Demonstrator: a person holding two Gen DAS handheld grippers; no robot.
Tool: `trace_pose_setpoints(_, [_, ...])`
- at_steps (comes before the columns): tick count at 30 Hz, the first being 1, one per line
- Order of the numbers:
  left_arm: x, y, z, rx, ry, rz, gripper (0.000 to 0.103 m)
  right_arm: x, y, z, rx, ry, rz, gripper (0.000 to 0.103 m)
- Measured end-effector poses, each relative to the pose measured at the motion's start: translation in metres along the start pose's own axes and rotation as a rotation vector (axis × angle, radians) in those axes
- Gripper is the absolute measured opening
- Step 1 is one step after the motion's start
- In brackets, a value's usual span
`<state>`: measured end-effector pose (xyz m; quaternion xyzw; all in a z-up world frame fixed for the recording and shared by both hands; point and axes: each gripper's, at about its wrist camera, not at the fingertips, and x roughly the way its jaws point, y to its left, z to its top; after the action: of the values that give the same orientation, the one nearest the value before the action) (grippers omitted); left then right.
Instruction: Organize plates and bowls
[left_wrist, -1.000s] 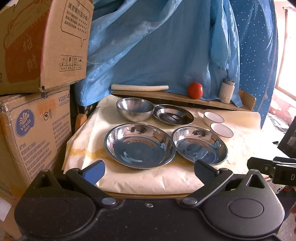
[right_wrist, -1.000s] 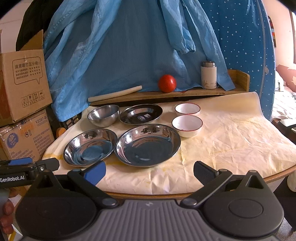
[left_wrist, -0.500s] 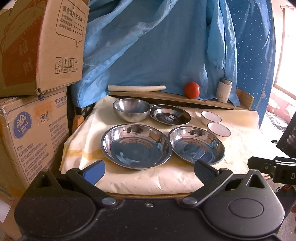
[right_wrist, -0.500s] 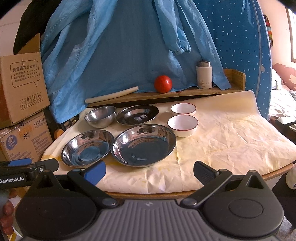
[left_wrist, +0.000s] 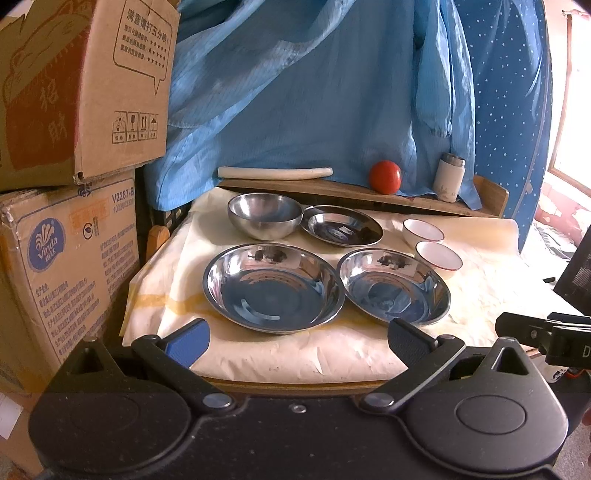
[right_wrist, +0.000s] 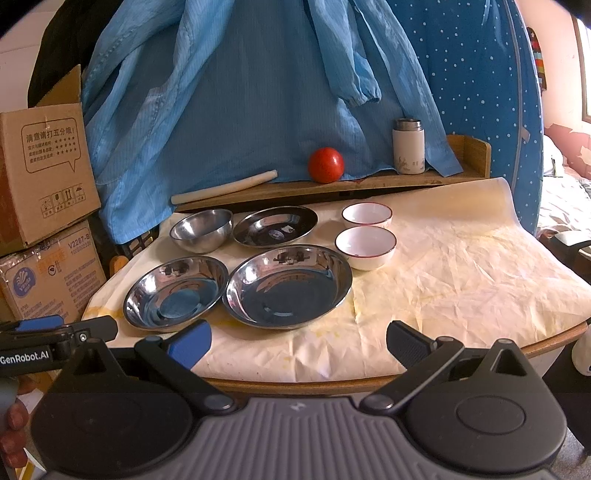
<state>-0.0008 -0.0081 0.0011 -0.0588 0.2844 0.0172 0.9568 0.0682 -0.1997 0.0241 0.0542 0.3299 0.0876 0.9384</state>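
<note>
We see both grippers, left gripper (left_wrist: 298, 336) and right gripper (right_wrist: 299, 336), spread wide, empty, short of the table's (right_wrist: 461, 280) near edge. Steel plates (right_wrist: 288, 286) sit left-centre, white bowls (right_wrist: 365, 246) behind. Only the right view catches fingertips (right_wrist: 14, 421)

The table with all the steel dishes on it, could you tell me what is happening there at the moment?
A person holds a gripper in each hand at the near edge of the table. The left gripper and right gripper are both open and empty. Nothing is stacked yet: two large steel plates, a smaller steel plate, a steel bowl and two white bowls sit singly on the cloth.
</note>
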Motion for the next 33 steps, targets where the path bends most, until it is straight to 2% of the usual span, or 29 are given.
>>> trace_pose_setpoints(33, [0.0068, 0.0024, -0.0003, -0.019, 0.029, -0.008, 0.102, 0.0028, 0.0018, -0.0012, 0.005, 0.006, 0.0, 0.103])
